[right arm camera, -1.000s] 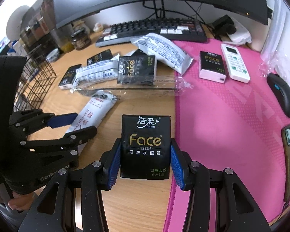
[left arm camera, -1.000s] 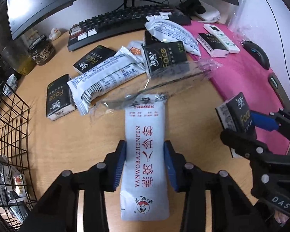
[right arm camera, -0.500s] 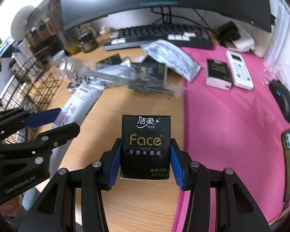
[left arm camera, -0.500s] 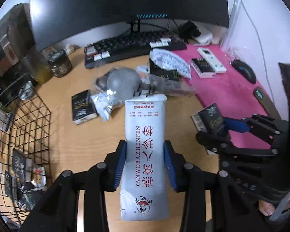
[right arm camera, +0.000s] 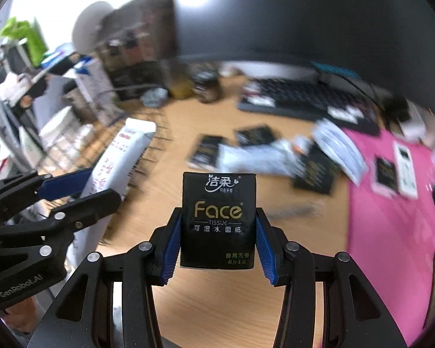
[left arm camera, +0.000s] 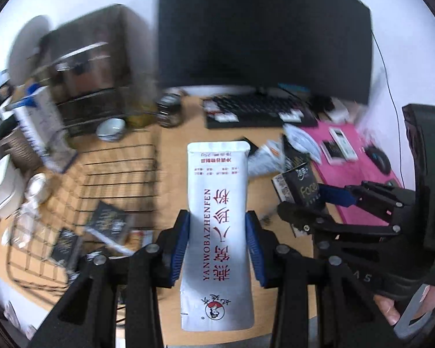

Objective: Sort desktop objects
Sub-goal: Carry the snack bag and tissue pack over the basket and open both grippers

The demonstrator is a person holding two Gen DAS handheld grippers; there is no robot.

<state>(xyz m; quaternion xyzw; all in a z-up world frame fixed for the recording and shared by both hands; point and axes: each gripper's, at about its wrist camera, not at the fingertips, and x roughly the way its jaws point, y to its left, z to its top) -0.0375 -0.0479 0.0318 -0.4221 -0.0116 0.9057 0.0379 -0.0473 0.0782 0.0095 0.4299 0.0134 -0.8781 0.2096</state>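
Observation:
My left gripper (left arm camera: 217,243) is shut on a long white sachet with red lettering (left arm camera: 217,232) and holds it in the air above the desk, just right of a black wire basket (left arm camera: 121,171). My right gripper (right arm camera: 217,237) is shut on a black Face tissue pack (right arm camera: 218,220), also lifted. The right gripper and its pack (left arm camera: 300,187) show at the right of the left wrist view. The left gripper and its sachet (right arm camera: 121,156) show at the left of the right wrist view, beside the basket (right arm camera: 159,142).
More black tissue packs (right arm camera: 316,171) and white sachets (right arm camera: 252,156) lie mid-desk. The basket holds several packs (left arm camera: 108,224). A keyboard (left arm camera: 258,110), monitor, jar (left arm camera: 168,110), pink mat (right arm camera: 391,217) with remote (right arm camera: 404,168) and mouse (left arm camera: 378,159) stand around.
Both grippers have risen and swung left toward the wire basket with their loads. The clear plastic wrap that trailed from the left sachet is gone from view.

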